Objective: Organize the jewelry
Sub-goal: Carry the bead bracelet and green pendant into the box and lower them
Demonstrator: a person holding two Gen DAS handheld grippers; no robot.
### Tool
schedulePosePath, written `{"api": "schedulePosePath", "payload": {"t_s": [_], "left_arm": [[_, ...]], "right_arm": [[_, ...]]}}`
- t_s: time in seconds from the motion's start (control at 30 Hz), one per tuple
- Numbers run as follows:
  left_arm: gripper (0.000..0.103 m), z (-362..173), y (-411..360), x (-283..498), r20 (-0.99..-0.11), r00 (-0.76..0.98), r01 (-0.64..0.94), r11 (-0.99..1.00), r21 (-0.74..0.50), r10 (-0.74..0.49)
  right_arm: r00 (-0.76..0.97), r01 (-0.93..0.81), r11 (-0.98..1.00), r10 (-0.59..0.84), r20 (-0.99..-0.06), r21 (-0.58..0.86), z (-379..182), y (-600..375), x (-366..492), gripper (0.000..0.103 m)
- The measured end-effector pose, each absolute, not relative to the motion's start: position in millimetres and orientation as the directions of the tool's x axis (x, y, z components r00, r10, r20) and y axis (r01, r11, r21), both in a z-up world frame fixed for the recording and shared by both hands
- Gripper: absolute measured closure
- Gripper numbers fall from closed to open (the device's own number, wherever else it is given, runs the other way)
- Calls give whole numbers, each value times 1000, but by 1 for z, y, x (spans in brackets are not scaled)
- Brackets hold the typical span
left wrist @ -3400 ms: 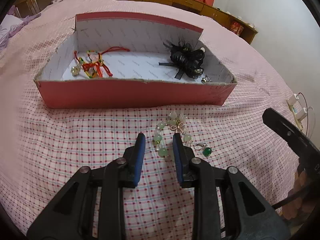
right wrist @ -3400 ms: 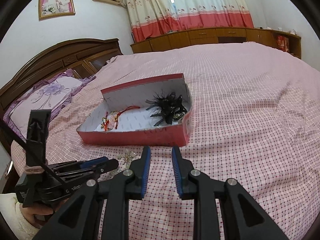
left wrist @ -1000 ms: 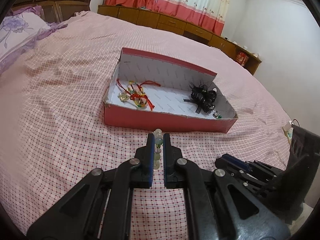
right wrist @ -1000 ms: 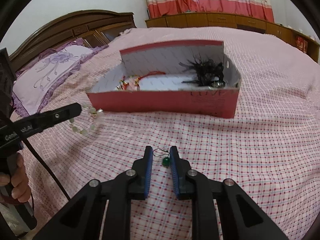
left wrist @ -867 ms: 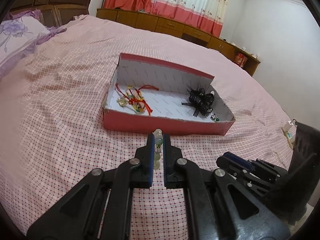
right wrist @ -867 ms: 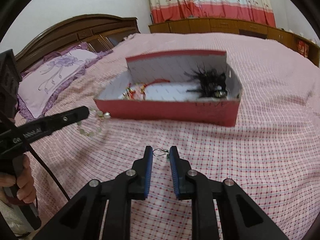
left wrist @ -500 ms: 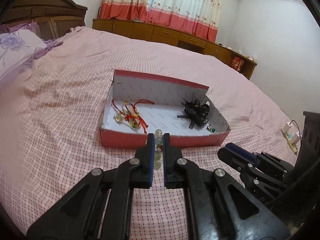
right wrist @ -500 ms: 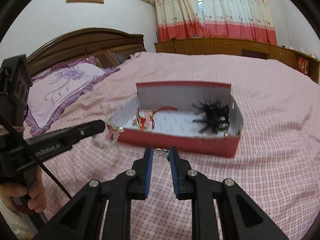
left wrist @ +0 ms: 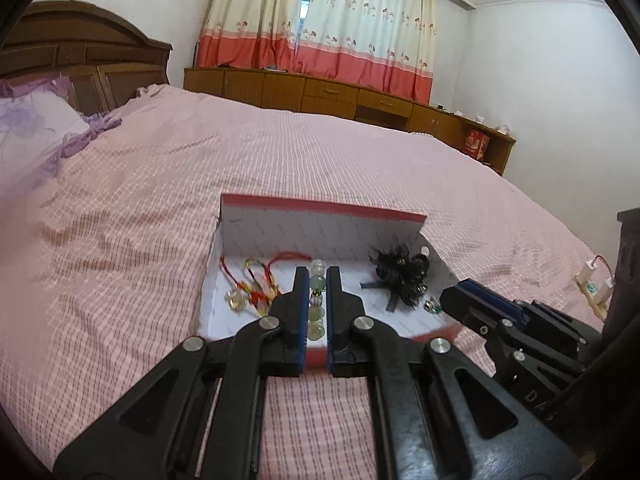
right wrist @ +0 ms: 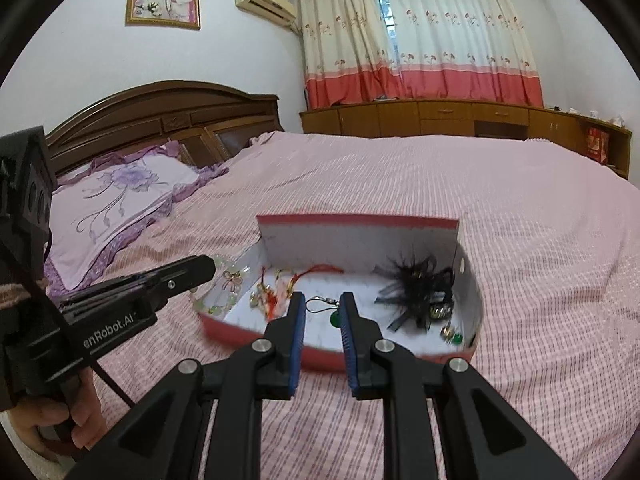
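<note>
Now your left hand-held gripper [left wrist: 317, 300] pinches the pale bead bracelet [left wrist: 316, 304], hanging above the red box [right wrist: 472, 308] on the bed [right wrist: 520, 240]. Your right hand-held gripper [right wrist: 322, 316] seems pressed on a green-stone earring [right wrist: 334, 318]. Inside, red cords [left wrist: 256, 280] lie at 9 o'clock, the black feather piece [left wrist: 400, 276] at 3.
</note>
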State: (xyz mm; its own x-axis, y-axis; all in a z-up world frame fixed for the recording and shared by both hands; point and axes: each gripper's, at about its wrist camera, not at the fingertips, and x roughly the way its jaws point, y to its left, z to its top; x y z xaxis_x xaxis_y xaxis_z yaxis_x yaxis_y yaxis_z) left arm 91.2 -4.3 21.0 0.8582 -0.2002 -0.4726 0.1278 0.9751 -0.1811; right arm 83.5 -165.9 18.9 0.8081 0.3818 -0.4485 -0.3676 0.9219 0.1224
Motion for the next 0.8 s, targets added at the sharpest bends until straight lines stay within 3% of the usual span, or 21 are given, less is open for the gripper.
{"api": "schedulePosePath", "payload": {"t_s": [0.33, 0.8], "left_arm": [[103, 19, -8, 123, -415, 901, 87, 990, -112, -126], [103, -7, -9, 156, -416, 906, 36, 995, -98, -74]], "right_arm": [[848, -315, 942, 335, -411, 118, 17, -166, 120, 84], [876, -231, 970, 239, -418, 71, -7, -171, 156, 84]]}}
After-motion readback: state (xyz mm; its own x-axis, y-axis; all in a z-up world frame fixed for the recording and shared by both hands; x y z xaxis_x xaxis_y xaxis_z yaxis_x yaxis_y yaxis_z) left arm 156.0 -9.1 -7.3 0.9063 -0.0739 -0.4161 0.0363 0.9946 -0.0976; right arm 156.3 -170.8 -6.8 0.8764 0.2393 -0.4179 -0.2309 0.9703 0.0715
